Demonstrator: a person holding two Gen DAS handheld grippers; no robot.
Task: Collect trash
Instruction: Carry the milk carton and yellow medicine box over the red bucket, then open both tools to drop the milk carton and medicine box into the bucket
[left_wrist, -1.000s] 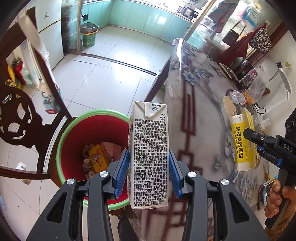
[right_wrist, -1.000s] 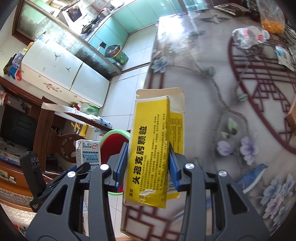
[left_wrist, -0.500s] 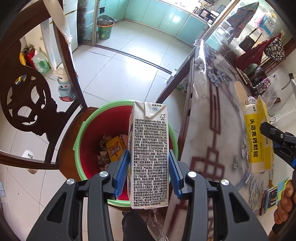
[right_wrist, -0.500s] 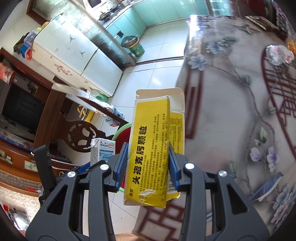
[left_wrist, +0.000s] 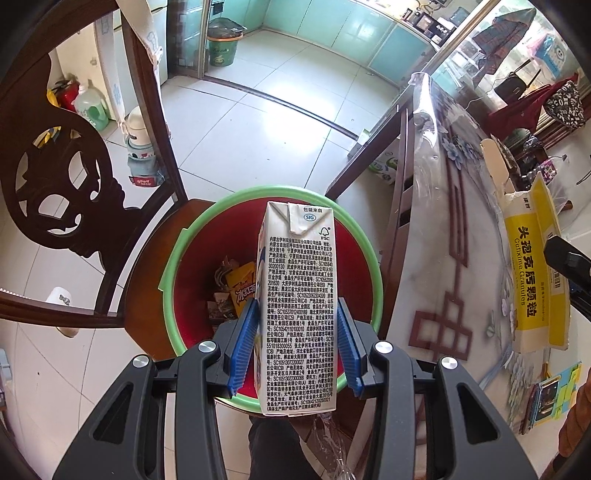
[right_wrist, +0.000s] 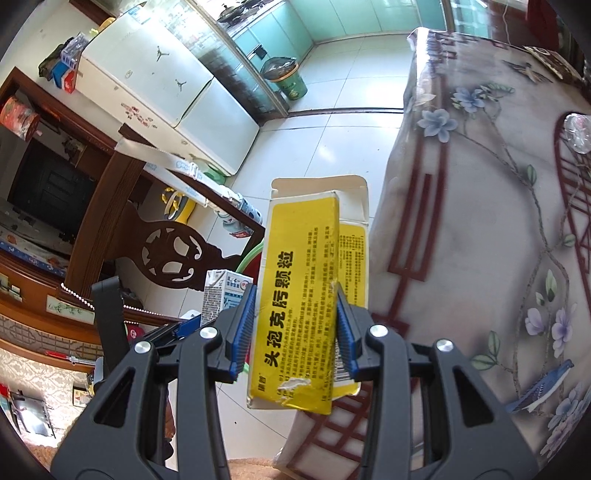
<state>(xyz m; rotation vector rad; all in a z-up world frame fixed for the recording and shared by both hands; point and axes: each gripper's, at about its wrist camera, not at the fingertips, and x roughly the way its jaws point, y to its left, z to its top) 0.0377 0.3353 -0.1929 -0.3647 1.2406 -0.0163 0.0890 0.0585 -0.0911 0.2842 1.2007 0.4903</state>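
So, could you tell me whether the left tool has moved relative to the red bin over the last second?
Yes. The left tool, shut on the milk carton, has moved over the red bin, which was off to its left earlier.

Both grippers angled steeply down. Left gripper (left_wrist: 295, 347) has its blue pads clamped tight. Right gripper (right_wrist: 293, 332), same deal.

A white milk carton (left_wrist: 297, 306), printed with small black text, stands upright between the blue pads of the left gripper (left_wrist: 296, 345), above the red bin (left_wrist: 271, 295) with its green rim. A flattened yellow medicine box (right_wrist: 301, 295), top flap open, sits clamped upright in the right gripper (right_wrist: 295, 328).
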